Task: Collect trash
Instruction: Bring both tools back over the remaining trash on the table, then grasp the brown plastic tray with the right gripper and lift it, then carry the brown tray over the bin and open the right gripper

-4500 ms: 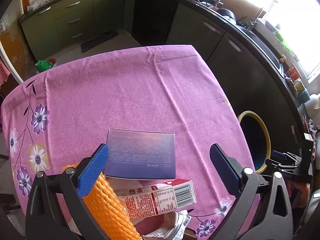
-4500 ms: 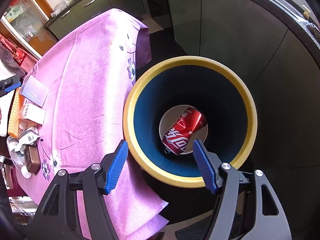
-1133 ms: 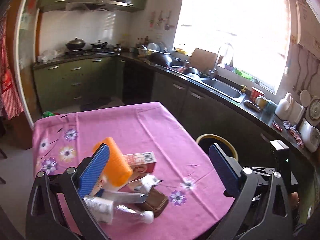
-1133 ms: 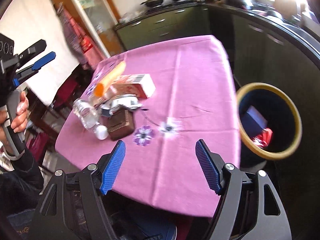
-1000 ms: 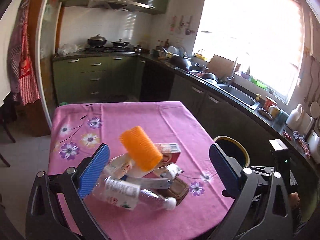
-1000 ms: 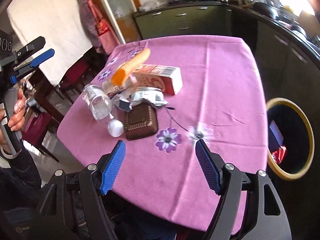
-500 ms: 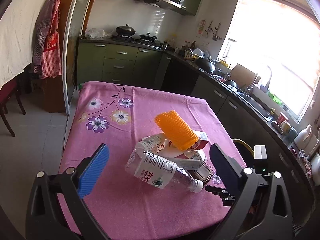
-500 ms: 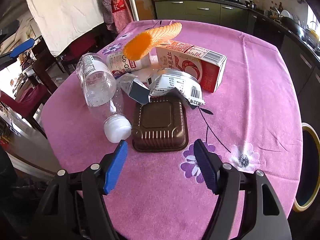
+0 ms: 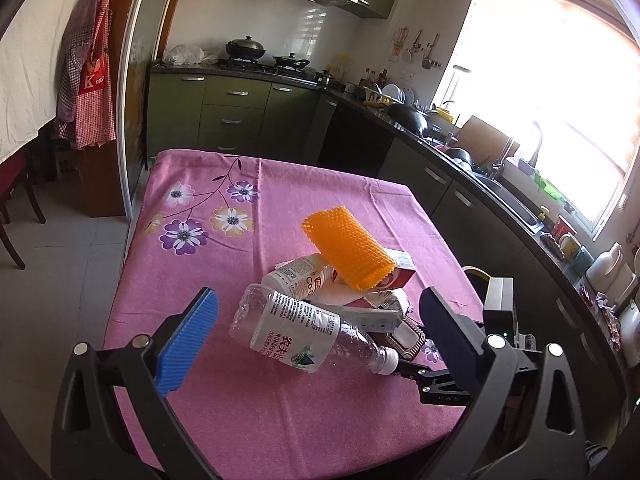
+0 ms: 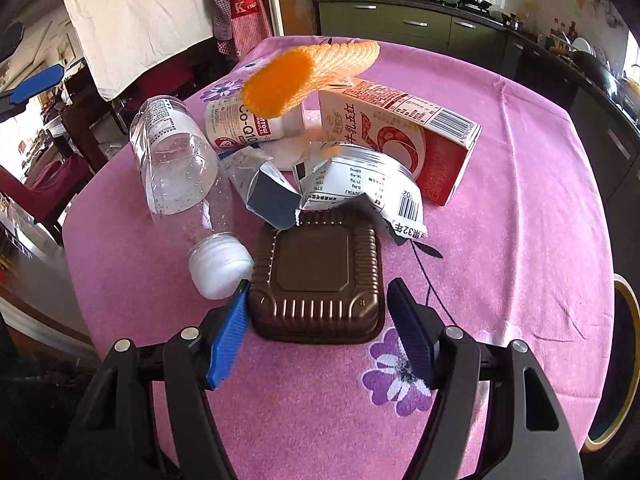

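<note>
A trash pile lies on the pink tablecloth [image 10: 540, 208]: a brown plastic tray [image 10: 318, 278], a clear water bottle [image 10: 184, 188], a red-and-white carton [image 10: 404, 132], an orange foam net [image 10: 308, 74], a white Co-Q10 bottle [image 10: 240, 126] and crumpled wrappers [image 10: 360, 186]. My right gripper [image 10: 320, 336] is open, its fingers either side of the tray's near edge. My left gripper [image 9: 316, 332] is open and empty, held back over the table's near side, with the water bottle [image 9: 296, 330] between its fingers in view. The right gripper [image 9: 444, 380] also shows there.
A yellow-rimmed bin [image 10: 622, 364] stands on the floor beyond the table's right edge. Green kitchen cabinets [image 9: 224, 112] and a dark counter with a sink [image 9: 500, 188] run along the back and right. A chair [image 9: 12, 208] stands at the left.
My right gripper has moved down and closer to the brown tray, which now sits between its fingers. My left gripper has pulled slightly back; the pile has not moved.
</note>
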Action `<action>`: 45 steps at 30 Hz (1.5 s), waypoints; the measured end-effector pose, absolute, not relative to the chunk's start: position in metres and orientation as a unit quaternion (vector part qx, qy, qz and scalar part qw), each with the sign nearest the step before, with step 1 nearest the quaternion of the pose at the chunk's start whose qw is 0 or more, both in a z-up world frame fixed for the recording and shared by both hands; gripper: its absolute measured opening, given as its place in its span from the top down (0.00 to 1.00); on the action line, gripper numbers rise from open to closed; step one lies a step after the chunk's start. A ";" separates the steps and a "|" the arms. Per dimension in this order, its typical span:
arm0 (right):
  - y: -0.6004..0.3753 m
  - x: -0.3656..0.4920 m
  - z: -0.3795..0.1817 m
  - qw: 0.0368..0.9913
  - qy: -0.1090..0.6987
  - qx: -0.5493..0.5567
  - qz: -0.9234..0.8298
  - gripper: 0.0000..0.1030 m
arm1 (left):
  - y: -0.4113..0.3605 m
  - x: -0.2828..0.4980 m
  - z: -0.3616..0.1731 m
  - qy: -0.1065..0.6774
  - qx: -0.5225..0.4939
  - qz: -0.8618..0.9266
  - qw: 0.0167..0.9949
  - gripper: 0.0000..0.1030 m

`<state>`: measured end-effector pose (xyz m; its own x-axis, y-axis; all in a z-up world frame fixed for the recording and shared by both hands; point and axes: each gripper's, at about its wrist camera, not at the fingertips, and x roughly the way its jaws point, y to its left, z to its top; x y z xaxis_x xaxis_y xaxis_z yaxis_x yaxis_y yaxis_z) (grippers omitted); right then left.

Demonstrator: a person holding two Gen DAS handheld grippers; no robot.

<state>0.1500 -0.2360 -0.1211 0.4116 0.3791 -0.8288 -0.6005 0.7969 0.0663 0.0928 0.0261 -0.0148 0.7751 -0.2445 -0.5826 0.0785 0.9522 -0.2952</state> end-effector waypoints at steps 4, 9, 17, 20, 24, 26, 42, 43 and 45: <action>-0.232 0.157 -0.123 0.832 0.453 -0.125 0.295 0.36 | 0.027 0.095 -0.018 0.328 -0.130 -0.086 0.932 0.07; -0.237 0.155 -0.122 0.828 0.456 -0.128 0.299 0.39 | 0.029 0.095 -0.019 0.329 -0.132 -0.085 0.931 0.07; -0.257 0.130 -0.115 0.819 0.468 -0.121 0.309 0.39 | 0.029 0.095 -0.024 0.335 -0.133 -0.087 0.929 0.07; -0.266 0.124 -0.110 0.821 0.468 -0.115 0.307 0.39 | 0.027 0.095 -0.024 0.335 -0.132 -0.088 0.929 0.07; -0.282 0.114 -0.102 0.827 0.463 -0.099 0.304 0.39 | 0.023 0.094 -0.023 0.336 -0.128 -0.089 0.929 0.07; -0.297 0.112 -0.094 0.835 0.456 -0.086 0.295 0.39 | 0.022 0.094 -0.023 0.336 -0.126 -0.091 0.929 0.07; -0.524 0.207 -0.110 0.870 0.492 0.044 -0.002 0.29 | -0.004 0.117 -0.028 0.364 -0.113 -0.116 0.917 0.07; -0.531 0.211 -0.115 0.868 0.494 0.043 -0.021 0.23 | -0.007 0.122 -0.028 0.368 -0.110 -0.120 0.916 0.07; -0.538 0.214 -0.122 0.867 0.494 0.038 -0.049 0.22 | -0.013 0.132 -0.027 0.375 -0.102 -0.125 0.913 0.07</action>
